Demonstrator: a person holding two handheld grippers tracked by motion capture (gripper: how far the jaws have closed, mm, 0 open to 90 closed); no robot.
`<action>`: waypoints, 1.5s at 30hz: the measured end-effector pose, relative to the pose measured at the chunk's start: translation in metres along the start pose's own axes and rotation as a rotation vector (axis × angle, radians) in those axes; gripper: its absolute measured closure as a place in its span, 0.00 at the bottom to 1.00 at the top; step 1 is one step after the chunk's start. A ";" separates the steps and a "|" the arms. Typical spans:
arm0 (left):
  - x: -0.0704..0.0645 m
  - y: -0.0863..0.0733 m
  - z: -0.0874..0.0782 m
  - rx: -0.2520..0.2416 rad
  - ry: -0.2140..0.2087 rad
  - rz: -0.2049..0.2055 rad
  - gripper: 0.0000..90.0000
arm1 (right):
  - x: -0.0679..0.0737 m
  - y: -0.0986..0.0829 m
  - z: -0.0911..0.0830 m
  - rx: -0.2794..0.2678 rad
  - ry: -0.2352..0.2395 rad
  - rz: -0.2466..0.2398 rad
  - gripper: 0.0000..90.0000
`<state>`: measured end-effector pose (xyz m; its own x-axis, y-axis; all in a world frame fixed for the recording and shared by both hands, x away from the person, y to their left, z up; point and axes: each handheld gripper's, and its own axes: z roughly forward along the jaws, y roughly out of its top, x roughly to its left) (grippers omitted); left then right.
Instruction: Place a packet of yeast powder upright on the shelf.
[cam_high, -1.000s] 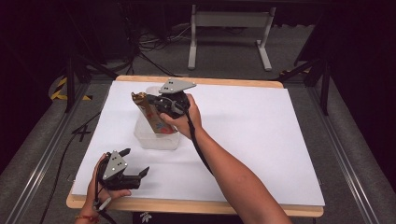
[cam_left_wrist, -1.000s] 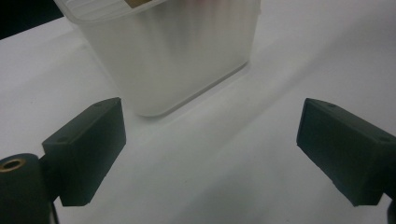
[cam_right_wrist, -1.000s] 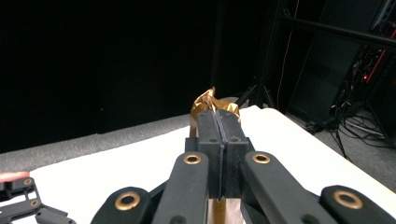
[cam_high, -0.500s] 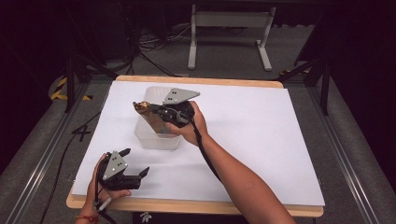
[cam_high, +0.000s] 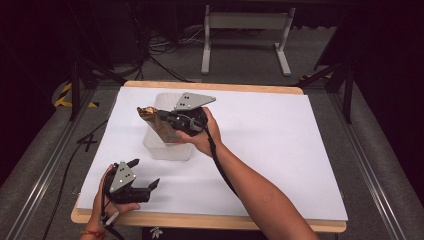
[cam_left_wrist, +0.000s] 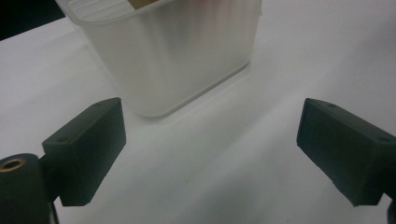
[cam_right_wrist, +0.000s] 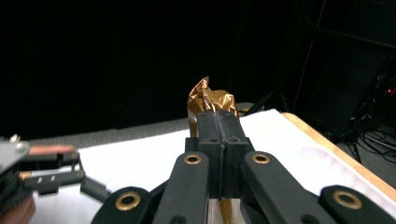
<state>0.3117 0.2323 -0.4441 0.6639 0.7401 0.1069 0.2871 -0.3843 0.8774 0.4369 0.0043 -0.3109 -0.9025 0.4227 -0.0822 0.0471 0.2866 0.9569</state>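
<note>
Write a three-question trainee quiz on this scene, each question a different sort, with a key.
1. True or false: the left gripper holds the tub.
2. Multiple choice: the right gripper is shut on a) a red cloth, b) a gold packet, c) nothing.
3. Fill in: in the high view the packet is held above the ____.

Key:
1. False. Its jaws stand open on the white sheet, short of the tub.
2. b. The jaws are pressed together on it in the right gripper view.
3. tub.
</note>
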 end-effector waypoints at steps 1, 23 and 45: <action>0.000 0.000 0.000 -0.003 -0.004 -0.005 0.10 | -0.001 0.001 0.001 -0.006 -0.002 0.002 1.00; -0.001 0.001 0.001 0.001 -0.003 0.003 0.10 | -0.023 -0.046 -0.014 0.002 -0.033 0.108 0.99; -0.002 0.000 0.002 0.009 -0.001 0.002 0.10 | -0.033 -0.052 -0.022 0.060 -0.080 0.051 0.99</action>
<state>0.3120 0.2294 -0.4449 0.6656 0.7384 0.1083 0.2919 -0.3912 0.8728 0.4552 -0.0435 -0.3513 -0.8613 0.5047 -0.0585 0.1194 0.3130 0.9422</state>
